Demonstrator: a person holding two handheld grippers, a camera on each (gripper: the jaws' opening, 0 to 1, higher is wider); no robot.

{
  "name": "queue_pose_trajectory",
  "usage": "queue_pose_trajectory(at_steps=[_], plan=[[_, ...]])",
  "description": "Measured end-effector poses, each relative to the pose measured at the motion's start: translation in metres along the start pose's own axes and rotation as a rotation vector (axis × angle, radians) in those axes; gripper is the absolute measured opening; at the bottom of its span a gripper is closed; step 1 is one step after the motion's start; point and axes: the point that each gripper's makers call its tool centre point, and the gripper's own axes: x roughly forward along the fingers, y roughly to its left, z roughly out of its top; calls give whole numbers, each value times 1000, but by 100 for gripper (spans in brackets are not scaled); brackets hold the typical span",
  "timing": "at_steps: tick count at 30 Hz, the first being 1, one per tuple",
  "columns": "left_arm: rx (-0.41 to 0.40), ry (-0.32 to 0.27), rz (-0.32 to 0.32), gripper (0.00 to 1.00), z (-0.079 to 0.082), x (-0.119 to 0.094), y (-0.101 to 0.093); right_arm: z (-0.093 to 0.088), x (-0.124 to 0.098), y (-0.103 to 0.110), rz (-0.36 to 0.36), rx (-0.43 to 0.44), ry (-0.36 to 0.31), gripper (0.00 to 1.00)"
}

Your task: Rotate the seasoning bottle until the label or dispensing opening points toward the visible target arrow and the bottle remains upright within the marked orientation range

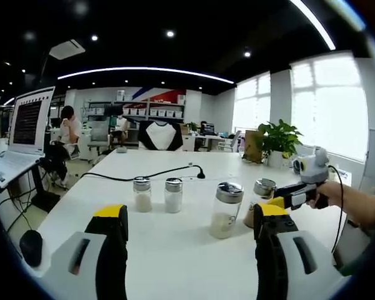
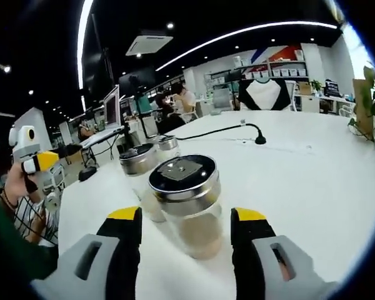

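A: Start at the right gripper [image 2: 186,228]. How do its jaws stand?

B: In the right gripper view they are spread wide, yellow-tipped, one on each side of the seasoning bottle [image 2: 189,205]. The bottle stands upright between them at lower centre of the frame. Whether the pads touch the glass I cannot tell; a sliver of gap shows on both sides, so it looks unclamped.

A: And the bottle itself?

B: Clear glass, pale powder low inside, a metal lid with a square flap on top. Just behind it to the left stands a second jar [image 2: 139,170], and a third lid [image 2: 168,143] beyond that.

A: The left gripper [image 1: 190,219]?

B: In the left gripper view its jaws are wide apart with nothing between them, hovering over the white table [image 1: 175,256]. Ahead of it, mid-frame, are two small shakers [image 1: 157,194] side by side, then a larger jar [image 1: 225,210] right of centre. At the right edge of that frame a hand [image 1: 330,191] brings the right gripper up to the rightmost bottle.

A: Further out?

B: A black cable [image 1: 151,175] snakes across the table, a potted plant [image 1: 279,141] sits at upper right, and a laptop [image 1: 24,130] stands at the left.
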Motion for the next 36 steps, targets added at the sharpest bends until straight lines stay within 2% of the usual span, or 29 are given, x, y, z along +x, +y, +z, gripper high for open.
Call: queue_pose_trajectory(at_steps=[3,5,9,12,13,15,19,21,22,25,31,36], plan=[[1,-1,-1,87,0,0,0,0,0,2,-27,48,-21,56],[-2,-1,-1,87,0,0,1,-1,-2,-1,-90,-1,-8,55],[-7,0,-1,87,-1,0,1,2,1,7,-112,46,-24,54],[-6,1,-4,87,-2,0,0,4,1,1,-205,13,-23,53],[-7,1,-5,87,-2,0,0,4,2,3,-202,12,-22,51],[-9,3,-3,87,-3,0,0,3,2,1,-227,71,-15,48],[-5,-4,9,88,-1,-3,4,3,4,-2,-268,79,-11,48],[10,-7,36,88,0,-4,9,2,8,-2,-269,91,-8,47],[50,11,66,88,-3,-5,14,0,10,-1,-270,92,5,48],[10,-8,47,89,-1,-5,11,1,11,-4,-301,69,12,47],[7,-4,34,89,-2,-4,7,0,12,-14,-353,99,16,40],[8,-1,27,88,-3,-3,5,-1,12,-14,-356,94,10,40]])
